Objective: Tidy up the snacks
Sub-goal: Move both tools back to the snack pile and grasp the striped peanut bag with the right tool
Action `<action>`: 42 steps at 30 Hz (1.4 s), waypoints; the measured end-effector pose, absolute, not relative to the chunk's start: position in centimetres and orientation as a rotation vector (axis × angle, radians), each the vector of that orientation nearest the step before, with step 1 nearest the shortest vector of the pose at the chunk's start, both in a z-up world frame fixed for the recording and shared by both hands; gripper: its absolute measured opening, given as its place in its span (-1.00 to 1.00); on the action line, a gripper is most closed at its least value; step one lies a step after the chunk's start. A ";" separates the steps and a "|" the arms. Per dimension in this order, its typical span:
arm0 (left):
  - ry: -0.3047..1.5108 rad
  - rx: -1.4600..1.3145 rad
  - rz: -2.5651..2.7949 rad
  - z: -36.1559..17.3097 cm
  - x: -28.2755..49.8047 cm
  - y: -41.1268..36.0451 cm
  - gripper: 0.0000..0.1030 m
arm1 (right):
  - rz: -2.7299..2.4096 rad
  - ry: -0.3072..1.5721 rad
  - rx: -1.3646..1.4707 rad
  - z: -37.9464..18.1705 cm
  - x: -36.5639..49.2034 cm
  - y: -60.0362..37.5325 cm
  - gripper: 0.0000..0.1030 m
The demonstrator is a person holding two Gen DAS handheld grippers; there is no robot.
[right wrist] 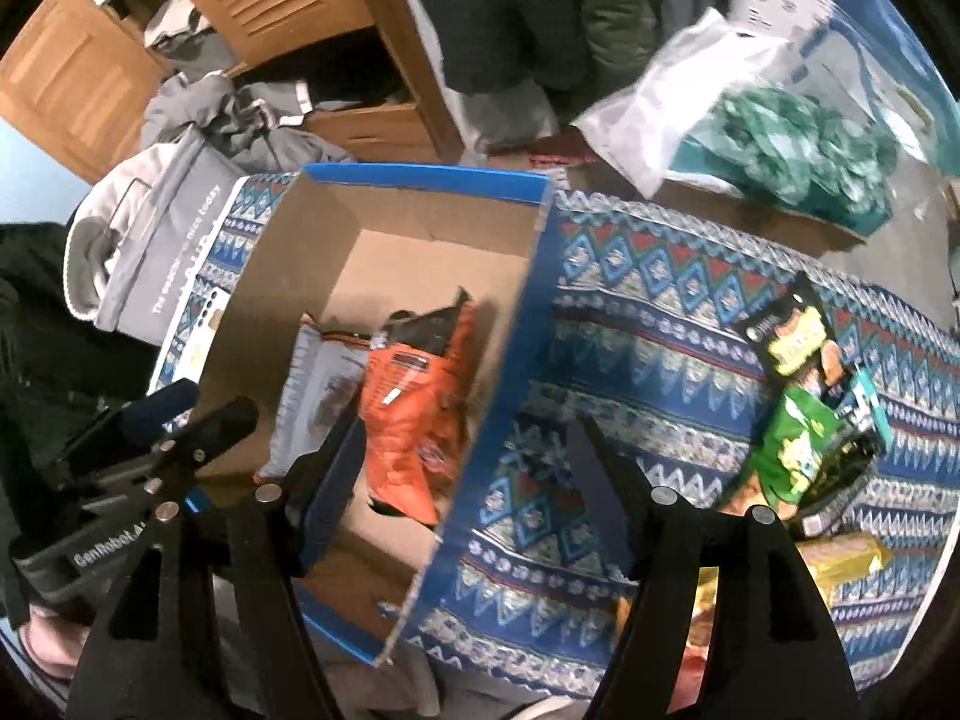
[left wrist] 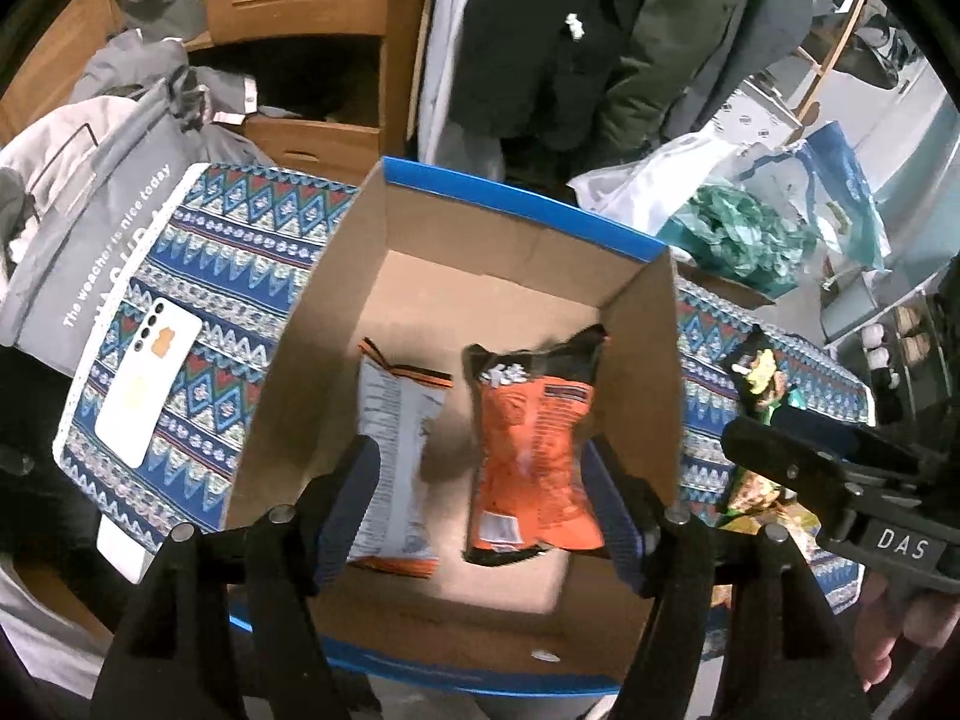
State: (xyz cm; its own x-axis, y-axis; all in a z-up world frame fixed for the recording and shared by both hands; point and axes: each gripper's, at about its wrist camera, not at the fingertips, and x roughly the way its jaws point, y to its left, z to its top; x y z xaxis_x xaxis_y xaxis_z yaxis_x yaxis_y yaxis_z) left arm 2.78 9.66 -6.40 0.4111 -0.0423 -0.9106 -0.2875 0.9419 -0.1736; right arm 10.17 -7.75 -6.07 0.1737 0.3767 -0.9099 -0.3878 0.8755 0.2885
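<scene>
Two snack bags, an orange bag (left wrist: 531, 456) and a grey bag (left wrist: 399, 456), lie flat side by side on the floor of the box (left wrist: 516, 222), probably laid apart so more will fit; the far half is bare. The left gripper (left wrist: 480, 498) hangs over them, jaws wide, gripping nothing. The right gripper (right wrist: 462, 480) straddles the box's right wall, also wide and empty. More snacks (right wrist: 804, 408) wait on the patterned cloth (right wrist: 630, 300), with open cloth between them and the box. A phone (left wrist: 150, 384) lies left of the box.
</scene>
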 end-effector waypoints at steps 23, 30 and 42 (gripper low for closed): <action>1.189 -0.217 0.019 -6.0 4.9 -1.1 0.38 | 0.338 1.264 0.059 -6.8 10.0 -22.5 0.46; 1.202 -0.132 -0.015 -6.6 5.6 -5.3 0.38 | 0.240 1.282 0.106 -8.5 9.8 -27.6 0.46; 1.250 -0.063 -0.027 -9.1 6.2 -9.4 0.38 | 0.178 1.322 0.212 -10.8 7.7 -31.7 0.46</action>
